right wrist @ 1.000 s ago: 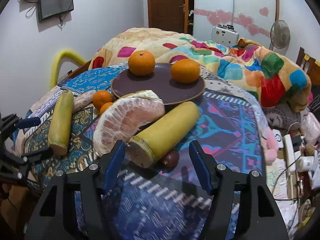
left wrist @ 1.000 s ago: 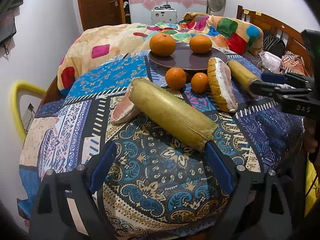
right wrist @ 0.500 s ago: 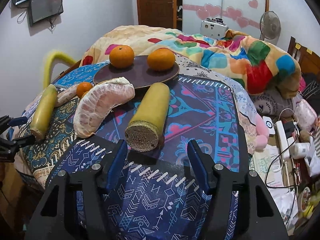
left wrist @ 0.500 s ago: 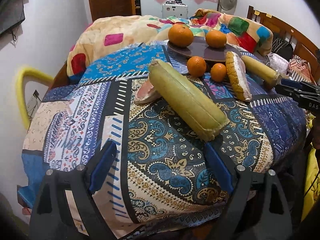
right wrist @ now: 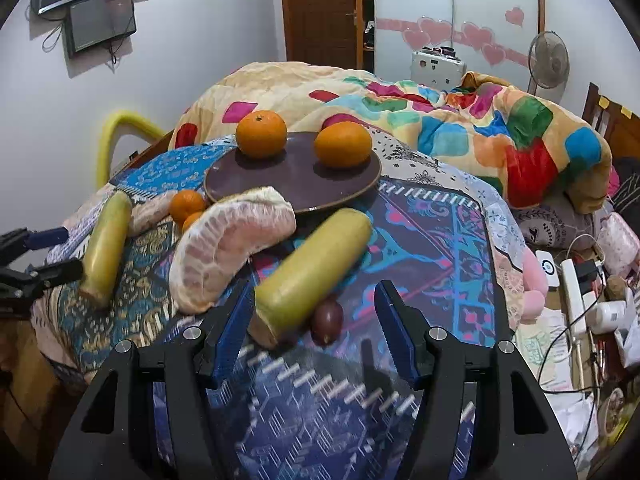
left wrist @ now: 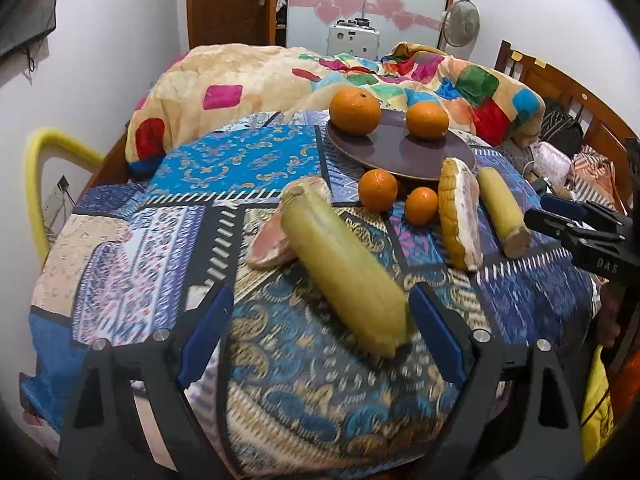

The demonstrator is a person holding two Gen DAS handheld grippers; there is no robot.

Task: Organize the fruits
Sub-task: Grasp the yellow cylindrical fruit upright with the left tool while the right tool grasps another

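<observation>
A dark plate (left wrist: 400, 152) (right wrist: 296, 178) holds two oranges (left wrist: 355, 111) (right wrist: 343, 145). Two small tangerines (left wrist: 377, 189) (right wrist: 187, 205) lie in front of it on the patterned cloth. A peeled pomelo wedge (left wrist: 460, 212) (right wrist: 228, 248) and a smaller pink piece (left wrist: 267, 240) lie there too. My left gripper (left wrist: 320, 320) is open, its right pad beside the near end of a yellow-green cane piece (left wrist: 344, 268) (right wrist: 106, 248). My right gripper (right wrist: 316, 332) is open around the near end of a second cane piece (right wrist: 308, 272) (left wrist: 502, 210), with a small dark fruit (right wrist: 327, 320) beside it.
A bright quilt (right wrist: 460, 128) is piled on the bed behind the table. A yellow chair back (left wrist: 44, 168) stands at the left. Cables and a power strip (right wrist: 576, 292) lie on the floor at the right. A fan (right wrist: 548, 60) stands by the wall.
Both grippers drew back and then came forward again to the near ends of the cane pieces. The fruits have not moved.
</observation>
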